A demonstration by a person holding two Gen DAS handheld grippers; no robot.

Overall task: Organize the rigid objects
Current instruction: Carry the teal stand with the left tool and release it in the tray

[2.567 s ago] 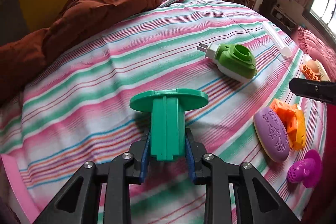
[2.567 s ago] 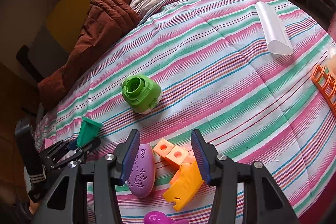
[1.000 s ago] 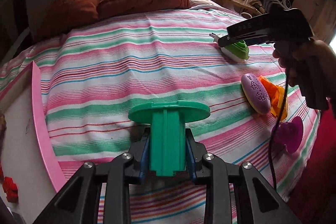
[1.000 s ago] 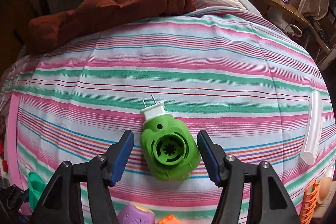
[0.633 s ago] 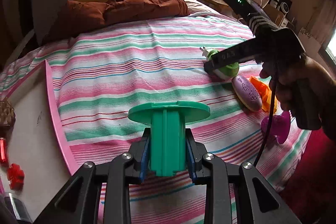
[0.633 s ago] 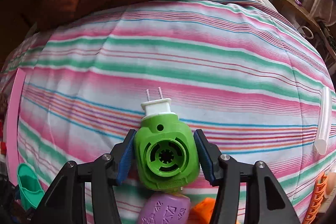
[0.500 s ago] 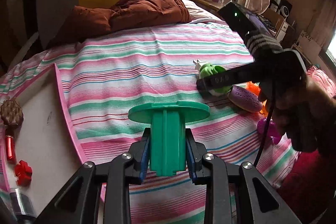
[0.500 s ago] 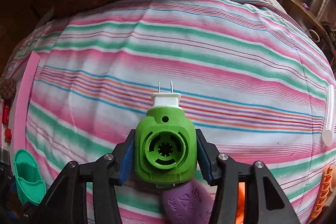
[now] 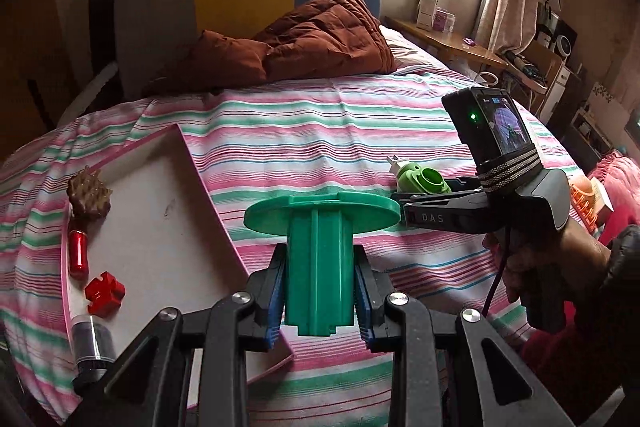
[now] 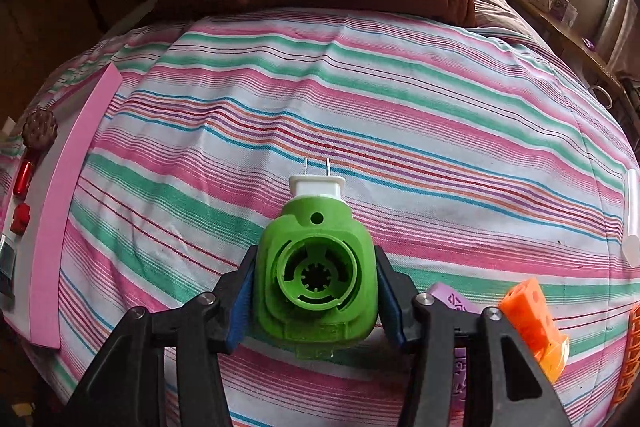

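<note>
Left wrist view: I'm holding the left claw (image 9: 320, 307) clenched on a green flanged spool (image 9: 321, 259), blue pads pressing both sides of its ribbed stem, round flange pointing away from the cam. The claw is hanging over a striped bedsheet (image 9: 320, 131). Just to the claw's left, partly under it, a pink-rimmed tray (image 9: 188, 163) is lying on the sheet w/ a white floor. Along the tray's far-left edge: a brown bumpy piece (image 9: 89, 191), a red capsule (image 9: 77, 255), a red block (image 9: 105, 293) and a clear tube w/ dark cap (image 9: 91, 343), nearest the cam. Ahead and right of the claw, a person's hand (image 9: 536, 267) is gripping the right claw (image 9: 432, 189), which is carrying a green plug-in device (image 9: 420, 179) above the sheet. A brown quilt (image 9: 304, 43) is bunched at the far end of the bed.

Right wrist view: the right claw (image 10: 316, 291) is grasping the green plug-in device (image 10: 316, 279) by its two flanks, its round socket facing the cam, white plug and two prongs pointing away. Below and right of this claw, a purple embossed piece (image 10: 452, 301) and an orange block (image 10: 532, 319) are resting on the sheet, the purple one partly hidden by the claw's arm. Far left of the claw, the tray's pink rim (image 10: 64, 187) is showing. At the right edge, a pale tube (image 10: 632, 215) is lying, well apart from the claw.
</note>
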